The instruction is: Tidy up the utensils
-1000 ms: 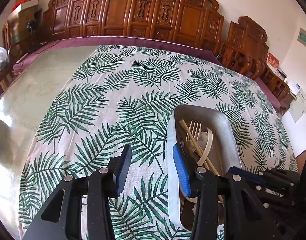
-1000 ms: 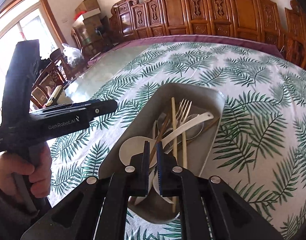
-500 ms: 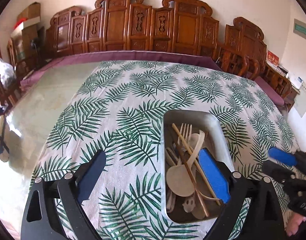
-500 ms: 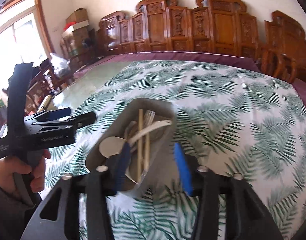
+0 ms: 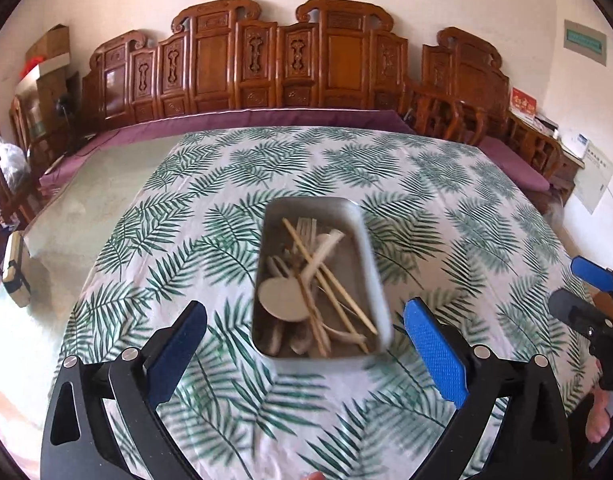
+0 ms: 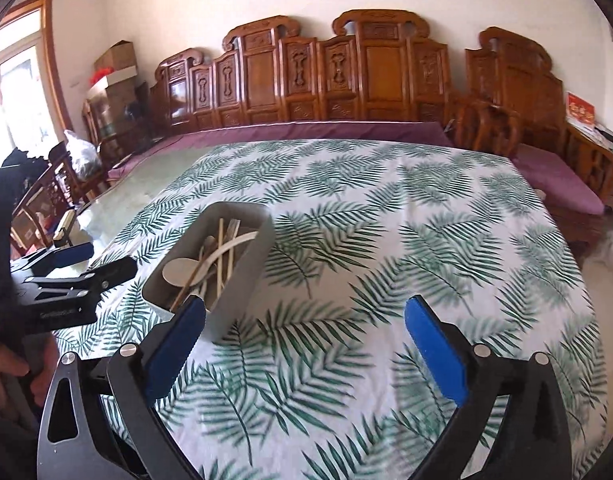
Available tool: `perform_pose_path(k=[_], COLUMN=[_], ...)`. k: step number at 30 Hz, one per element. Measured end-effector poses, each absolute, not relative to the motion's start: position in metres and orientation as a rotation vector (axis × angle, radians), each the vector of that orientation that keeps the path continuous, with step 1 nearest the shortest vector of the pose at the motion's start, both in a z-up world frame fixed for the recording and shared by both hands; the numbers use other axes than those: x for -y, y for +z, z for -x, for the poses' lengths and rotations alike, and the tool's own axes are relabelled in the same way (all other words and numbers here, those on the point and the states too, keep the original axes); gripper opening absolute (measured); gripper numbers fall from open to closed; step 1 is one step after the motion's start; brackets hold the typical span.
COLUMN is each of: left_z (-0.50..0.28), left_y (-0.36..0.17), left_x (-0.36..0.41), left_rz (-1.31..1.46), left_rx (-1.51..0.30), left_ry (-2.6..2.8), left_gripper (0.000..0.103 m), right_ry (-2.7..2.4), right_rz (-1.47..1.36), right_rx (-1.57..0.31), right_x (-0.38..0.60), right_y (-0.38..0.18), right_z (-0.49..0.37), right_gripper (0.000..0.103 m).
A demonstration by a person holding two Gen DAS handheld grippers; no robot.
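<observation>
A grey metal tray [image 5: 368, 256] rests on the palm-leaf tablecloth [image 5: 346, 168]. It holds wooden chopsticks [image 5: 330, 276], white spoons [image 5: 284, 294] and a fork [image 5: 306, 226] in a loose heap. My left gripper [image 5: 306, 312] hovers just short of the tray's near end, its jaws opening wide and its pads touching nothing. In the right wrist view the tray [image 6: 244, 280] lies ahead to the left. My right gripper [image 6: 306, 312] hangs over bare cloth, jaws opening, nothing between them. Each gripper shows in the other's view: the left gripper [image 6: 74, 268], the right gripper [image 5: 582, 288].
A carved wooden bench [image 5: 274, 64] with a purple cushion [image 5: 266, 118] runs behind the table. Bare glossy tabletop [image 5: 86, 200] lies left of the cloth, with a small box [image 5: 14, 276] at its edge. A person's hand [image 6: 10, 376] grips the left tool.
Both grippers opened from nearly shut to wide and drew back and up from the tray. The right one let the tray's rim out from between its pads.
</observation>
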State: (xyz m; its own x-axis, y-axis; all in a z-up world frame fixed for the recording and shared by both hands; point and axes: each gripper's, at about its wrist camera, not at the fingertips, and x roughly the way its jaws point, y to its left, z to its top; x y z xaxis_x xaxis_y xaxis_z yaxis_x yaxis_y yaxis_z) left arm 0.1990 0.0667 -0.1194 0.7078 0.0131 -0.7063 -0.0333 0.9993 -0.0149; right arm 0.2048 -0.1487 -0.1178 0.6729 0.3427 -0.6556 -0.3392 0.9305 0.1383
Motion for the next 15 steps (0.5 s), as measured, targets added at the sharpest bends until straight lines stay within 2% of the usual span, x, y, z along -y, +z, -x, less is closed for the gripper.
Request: perform_pose_path(k=[15], left_z=[-0.135], left_y=[-0.074], left_x=[-0.01], left_rz=[0.014], left_rx=[-0.732], left_ry=[-0.046], left_gripper=[0.095], right_ry=[0.297], right_rz=[-0.035], right_rx=[-0.664], right_x=[0.208], right_y=[-0.08], right_z=[-0.137], right_gripper=[0.1])
